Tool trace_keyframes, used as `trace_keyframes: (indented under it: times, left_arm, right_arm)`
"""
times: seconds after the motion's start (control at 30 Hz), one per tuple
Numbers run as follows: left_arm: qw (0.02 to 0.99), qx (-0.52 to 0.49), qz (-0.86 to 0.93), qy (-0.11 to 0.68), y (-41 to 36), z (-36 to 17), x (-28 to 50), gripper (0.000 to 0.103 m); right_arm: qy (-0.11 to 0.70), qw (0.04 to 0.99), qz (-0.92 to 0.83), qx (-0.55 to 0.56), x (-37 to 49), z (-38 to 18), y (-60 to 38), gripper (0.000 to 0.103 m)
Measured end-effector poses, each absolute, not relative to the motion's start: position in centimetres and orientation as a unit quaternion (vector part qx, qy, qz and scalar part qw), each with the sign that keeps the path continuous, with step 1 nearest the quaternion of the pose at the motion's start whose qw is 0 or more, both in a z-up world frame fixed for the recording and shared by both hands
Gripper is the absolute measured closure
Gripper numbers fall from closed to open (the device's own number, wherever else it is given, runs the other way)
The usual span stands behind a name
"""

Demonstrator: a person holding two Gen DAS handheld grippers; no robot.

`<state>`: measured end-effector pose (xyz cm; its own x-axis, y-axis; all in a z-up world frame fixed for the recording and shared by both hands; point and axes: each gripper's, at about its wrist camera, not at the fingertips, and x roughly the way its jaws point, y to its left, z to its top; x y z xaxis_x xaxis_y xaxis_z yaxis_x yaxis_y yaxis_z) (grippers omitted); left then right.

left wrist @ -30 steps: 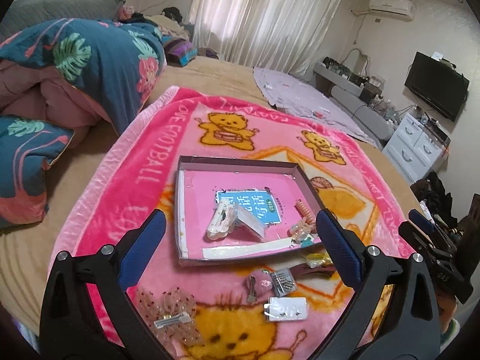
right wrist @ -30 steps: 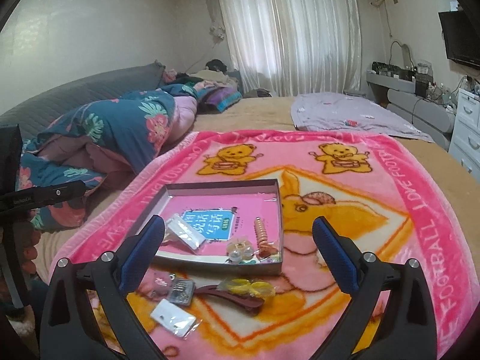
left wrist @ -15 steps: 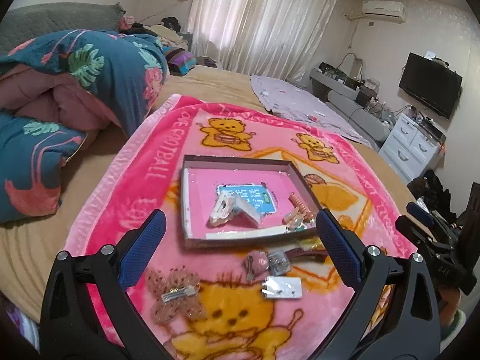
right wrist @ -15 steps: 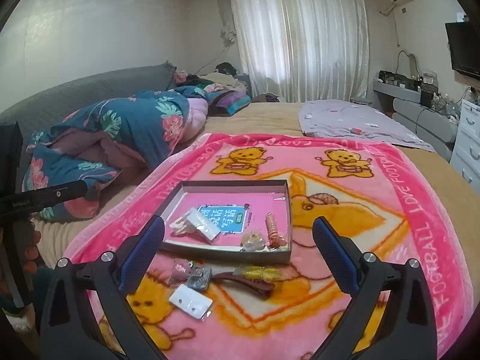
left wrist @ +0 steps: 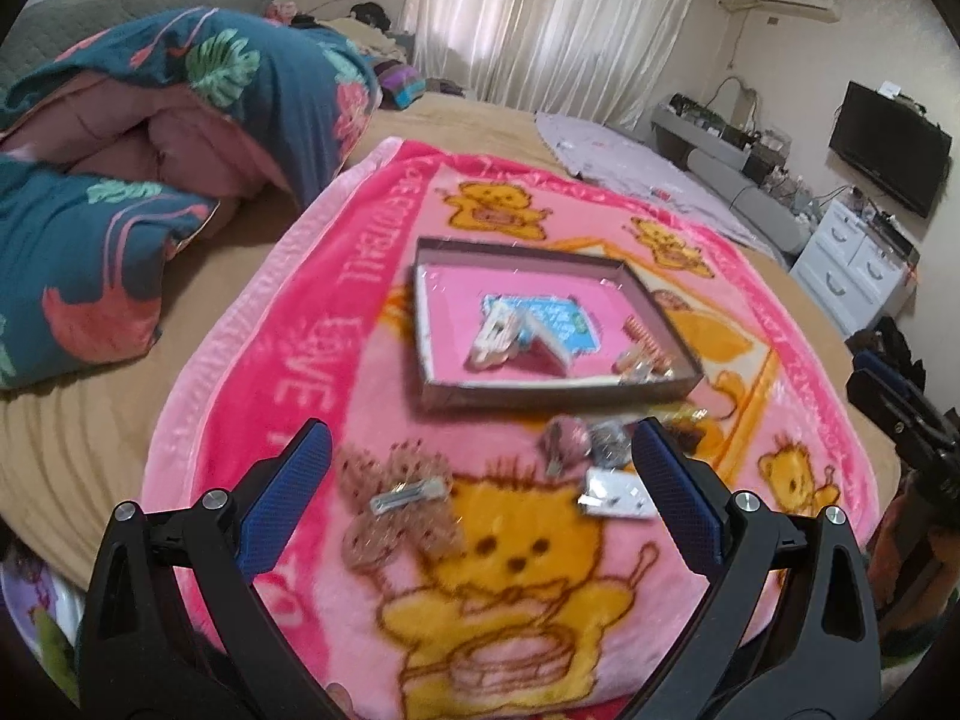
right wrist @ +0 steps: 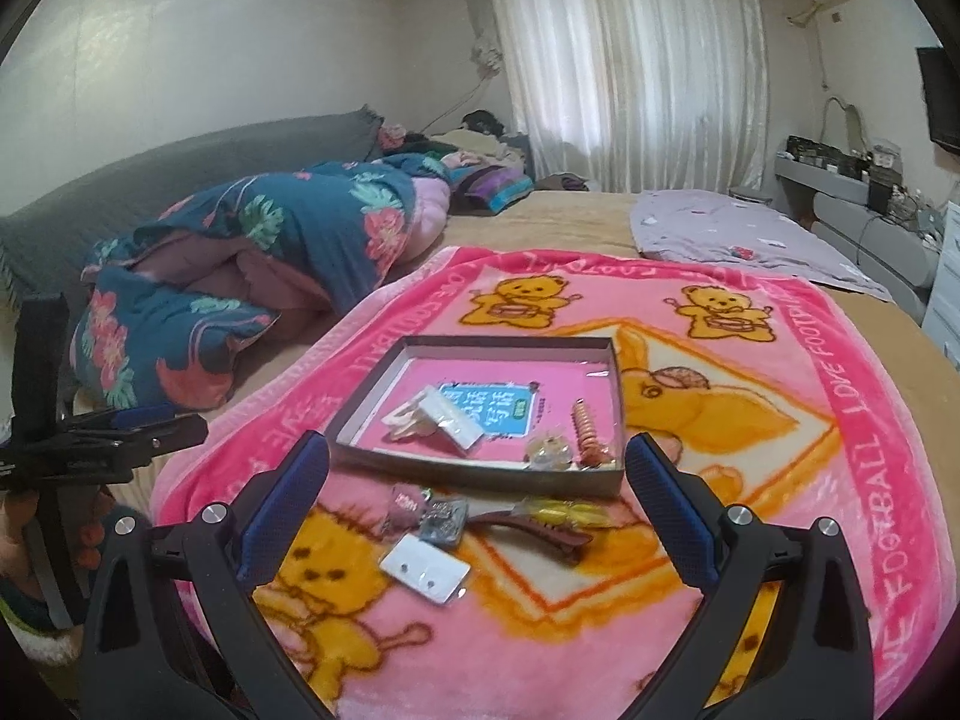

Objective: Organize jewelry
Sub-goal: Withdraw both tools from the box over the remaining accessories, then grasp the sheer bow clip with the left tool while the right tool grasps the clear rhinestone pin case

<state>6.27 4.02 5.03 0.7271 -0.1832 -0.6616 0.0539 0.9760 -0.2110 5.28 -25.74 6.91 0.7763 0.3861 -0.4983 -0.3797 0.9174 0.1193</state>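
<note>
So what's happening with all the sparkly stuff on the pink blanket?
A person holds a gripper in each hand and is tidying hair clips and jewelry into a shallow box on the blanket. Both the left gripper and the right gripper are open and empty. Some pieces are already in the box; a bow clip, a brown clip and a white earring card are outside it.

Pink bear-print blanket [right wrist: 750,480] spread across lower frame on tan bed [right wrist: 570,222]. Floral quilt [right wrist: 252,276] bunched left. White curtains [right wrist: 630,60] top centre. Television [left wrist: 888,147] upper right.
</note>
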Motion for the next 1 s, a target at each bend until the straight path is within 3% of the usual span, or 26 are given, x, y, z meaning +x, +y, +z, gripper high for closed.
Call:
trace_keyframes:
  times: [0.47,1.0]
  left_arm:
    - [0.909,-0.091,-0.018,0.405,6.7,1.5,6.1,0.010]
    - [0.898,-0.033,-0.032,0.438,3.1,-2.3,7.0,0.009]
  right_arm:
    - [0.324,0.914,0.243,-0.019,5.7,2.1,-22.4,0.004]
    - [0.383,0.896,0.226,-0.014,7.4,-2.8,-23.5,0.004]
